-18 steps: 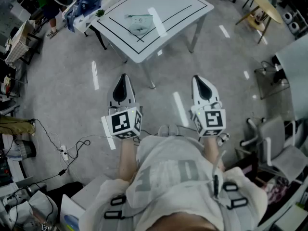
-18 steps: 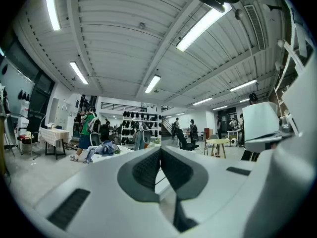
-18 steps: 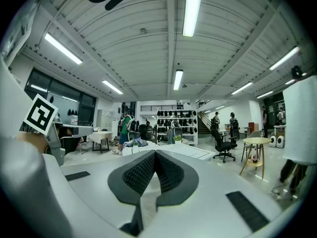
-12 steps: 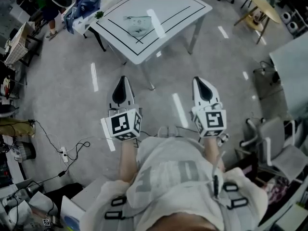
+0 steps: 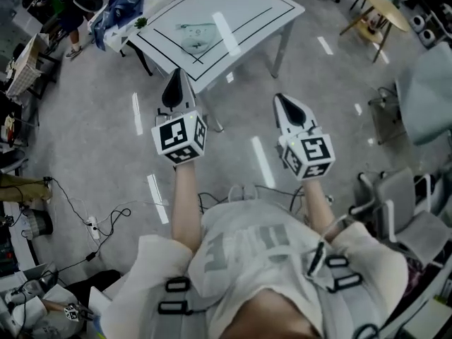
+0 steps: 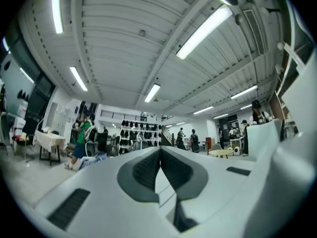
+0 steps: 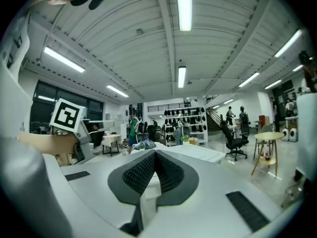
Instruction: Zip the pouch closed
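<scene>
Now | pouch (image 5: 195, 37) on white table (image 5: 263, 9) | shirt (image 5: 247, 253) lettering illegible

Nothing here reads clearly; the person's shirt (image 5: 247, 244) carries big pale letters, but from above they are too warped to make out

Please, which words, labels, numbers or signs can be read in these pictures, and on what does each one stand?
No text can be read with certainty.
Shirt: large pale letters, too blurred to read.
Left cube, on the left gripper: square black-and-white marker, no letters.
Right cube, on the right gripper: the same kind of marker.
Table: only drawn black lines, no words.
</scene>
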